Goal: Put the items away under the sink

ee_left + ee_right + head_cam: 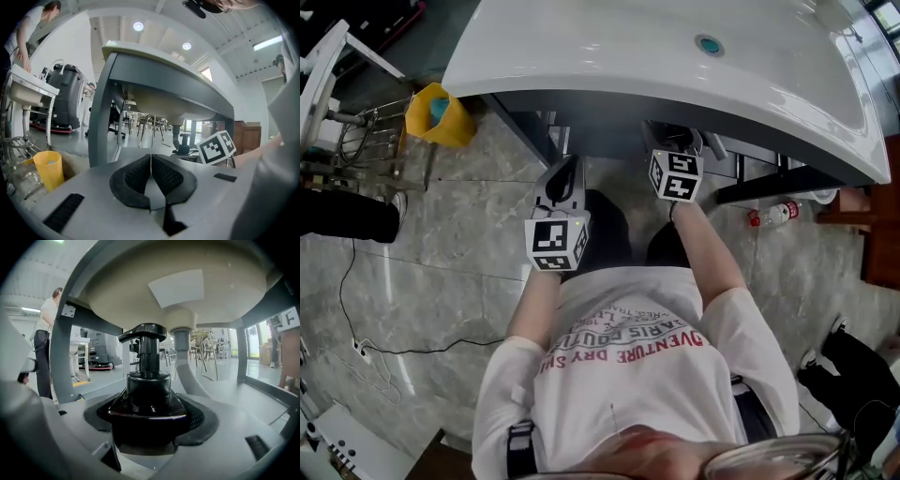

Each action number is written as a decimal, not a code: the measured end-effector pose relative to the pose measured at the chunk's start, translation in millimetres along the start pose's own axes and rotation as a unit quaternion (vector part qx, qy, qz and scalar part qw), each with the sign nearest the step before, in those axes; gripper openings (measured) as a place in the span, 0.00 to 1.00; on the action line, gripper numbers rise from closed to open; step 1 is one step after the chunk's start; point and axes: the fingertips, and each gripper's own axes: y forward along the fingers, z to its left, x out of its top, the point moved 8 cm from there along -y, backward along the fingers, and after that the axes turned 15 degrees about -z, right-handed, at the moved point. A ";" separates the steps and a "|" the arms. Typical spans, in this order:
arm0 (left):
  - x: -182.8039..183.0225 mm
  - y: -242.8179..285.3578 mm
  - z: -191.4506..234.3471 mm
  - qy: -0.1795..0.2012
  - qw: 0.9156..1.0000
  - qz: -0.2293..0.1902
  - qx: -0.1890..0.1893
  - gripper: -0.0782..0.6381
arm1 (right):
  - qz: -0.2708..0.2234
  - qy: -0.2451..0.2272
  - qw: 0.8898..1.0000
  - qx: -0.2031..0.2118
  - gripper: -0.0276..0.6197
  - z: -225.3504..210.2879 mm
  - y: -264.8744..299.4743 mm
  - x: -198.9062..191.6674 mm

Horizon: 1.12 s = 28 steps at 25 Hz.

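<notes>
My right gripper [150,425] is shut on a black pump bottle [146,394], held upright beneath the sink basin [187,282] with its pump head just left of the drain pipe [185,362]. In the head view the right gripper [675,159] reaches under the white sink [609,56], its jaws hidden by the rim. My left gripper [151,180] is shut with nothing between its black pads. It hangs at the sink's front edge [561,202], left of the right one, whose marker cube [216,146] shows in the left gripper view.
A yellow bin [439,114] stands on the floor to the left of the sink, beside a wire rack [366,127]. A small bottle [776,214] lies on the floor at the right. The sink's dark frame legs [99,112] flank the opening. A cable [366,347] runs across the floor.
</notes>
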 end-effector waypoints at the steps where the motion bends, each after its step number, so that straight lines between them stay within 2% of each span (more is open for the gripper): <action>1: -1.0 0.8 1.9 -0.001 1.000 0.002 -0.001 0.15 | 0.002 0.000 1.000 -0.004 0.62 -0.5 5.3 -1.9; 6: -12.0 1.7 7.8 -0.014 1.000 0.013 0.000 0.15 | -0.001 -0.031 0.999 -0.021 0.62 1.0 19.7 -9.8; 14: -23.1 1.9 9.1 -0.013 0.999 0.027 -0.010 0.15 | -0.040 -0.053 0.996 -0.065 0.62 2.9 34.0 -12.4; 17: -23.9 0.9 8.0 -0.014 0.999 0.026 -0.011 0.15 | -0.051 -0.062 0.995 -0.060 0.62 6.0 30.6 -14.5; 23: -25.8 0.4 0.4 -0.016 0.999 0.027 -0.017 0.15 | -0.050 -0.020 0.997 -0.051 0.63 -1.7 19.0 -14.0; 28: -21.8 4.1 -12.0 -0.018 0.999 0.019 -0.029 0.15 | -0.090 -0.024 0.995 -0.027 0.63 5.1 -17.8 7.5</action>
